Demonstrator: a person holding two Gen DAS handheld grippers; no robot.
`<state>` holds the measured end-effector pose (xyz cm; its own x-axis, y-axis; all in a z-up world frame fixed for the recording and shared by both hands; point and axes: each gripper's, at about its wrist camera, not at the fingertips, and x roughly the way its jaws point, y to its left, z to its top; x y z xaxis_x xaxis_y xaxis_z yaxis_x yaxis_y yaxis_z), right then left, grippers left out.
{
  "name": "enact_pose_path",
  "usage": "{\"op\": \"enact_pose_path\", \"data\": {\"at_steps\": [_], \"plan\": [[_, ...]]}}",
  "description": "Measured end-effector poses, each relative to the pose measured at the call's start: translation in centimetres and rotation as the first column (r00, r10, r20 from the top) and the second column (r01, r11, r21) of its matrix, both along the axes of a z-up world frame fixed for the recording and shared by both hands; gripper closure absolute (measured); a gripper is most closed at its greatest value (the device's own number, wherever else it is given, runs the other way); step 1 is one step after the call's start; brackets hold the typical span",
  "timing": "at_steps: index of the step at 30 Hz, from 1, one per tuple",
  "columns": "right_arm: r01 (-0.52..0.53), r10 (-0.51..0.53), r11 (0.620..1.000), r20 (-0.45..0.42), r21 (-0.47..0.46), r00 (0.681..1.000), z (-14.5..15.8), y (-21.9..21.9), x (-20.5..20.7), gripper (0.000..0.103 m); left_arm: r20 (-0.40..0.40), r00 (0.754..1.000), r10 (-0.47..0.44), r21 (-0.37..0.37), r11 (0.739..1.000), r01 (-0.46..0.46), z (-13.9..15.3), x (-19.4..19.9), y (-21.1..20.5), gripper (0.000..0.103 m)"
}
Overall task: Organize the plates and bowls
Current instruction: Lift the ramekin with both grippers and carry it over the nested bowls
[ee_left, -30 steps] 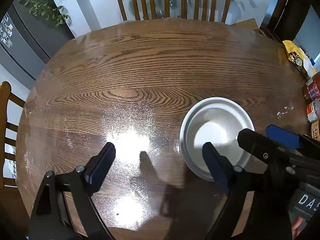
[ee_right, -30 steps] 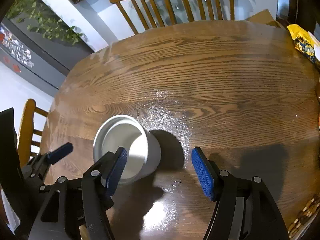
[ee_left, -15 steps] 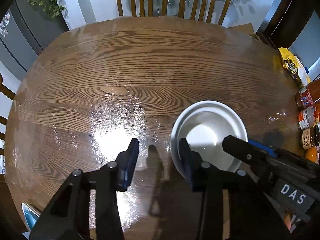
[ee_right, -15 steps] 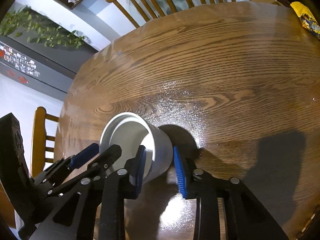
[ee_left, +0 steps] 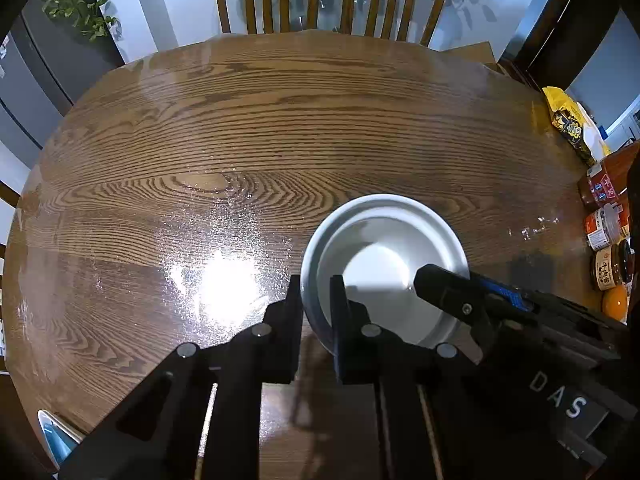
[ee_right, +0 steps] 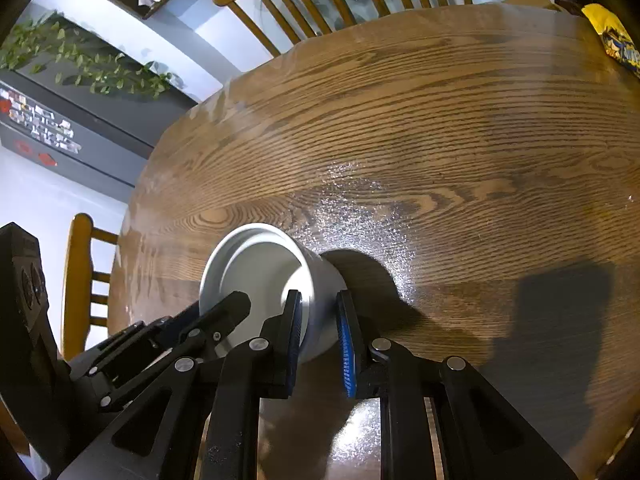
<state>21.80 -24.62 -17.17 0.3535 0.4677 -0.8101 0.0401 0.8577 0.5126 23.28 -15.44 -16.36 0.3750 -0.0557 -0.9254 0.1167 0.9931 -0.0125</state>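
change: both claws were wide, now closing on the round white bowl (ee_left: 384, 264) | left claw (ee_left: 316, 304) pinches its near rim | right claw (ee_right: 318, 320) pinches its wall (bowl sits on brown wooden worktop (ee_left: 280, 128)) | means: ready to lift

The tongs hide the bowl's (ee_left: 384, 248) near rim. Jars (ee_left: 606, 236) at the table's (ee_left: 280, 120) right edge are cut off, their labels unreadable.
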Motion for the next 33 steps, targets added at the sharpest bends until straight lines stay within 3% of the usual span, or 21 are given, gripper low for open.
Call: {"op": "enact_pose_path", "data": {"at_steps": [8, 18, 33], "plan": [[-0.006, 0.006, 1.000, 0.016, -0.012, 1.000, 0.2, 0.2, -0.4, 0.084, 0.016, 1.000, -0.016, 0.002, 1.000, 0.016, 0.1, -0.8, 0.0, 0.093], [0.006, -0.005, 1.000, 0.064, -0.013, 0.998, 2.0, -0.4, -2.5, 0.085, 0.094, 0.994, -0.047, 0.008, 0.999, 0.047, 2.8, -2.9, -0.5, 0.091], [-0.019, 0.021, 1.000, 0.146, -0.017, 0.989, 5.3, 0.8, -8.7, 0.085, 0.219, 0.973, -0.073, 0.033, 0.997, 0.068, 6.4, -10.1, 0.8, 0.091]]}}
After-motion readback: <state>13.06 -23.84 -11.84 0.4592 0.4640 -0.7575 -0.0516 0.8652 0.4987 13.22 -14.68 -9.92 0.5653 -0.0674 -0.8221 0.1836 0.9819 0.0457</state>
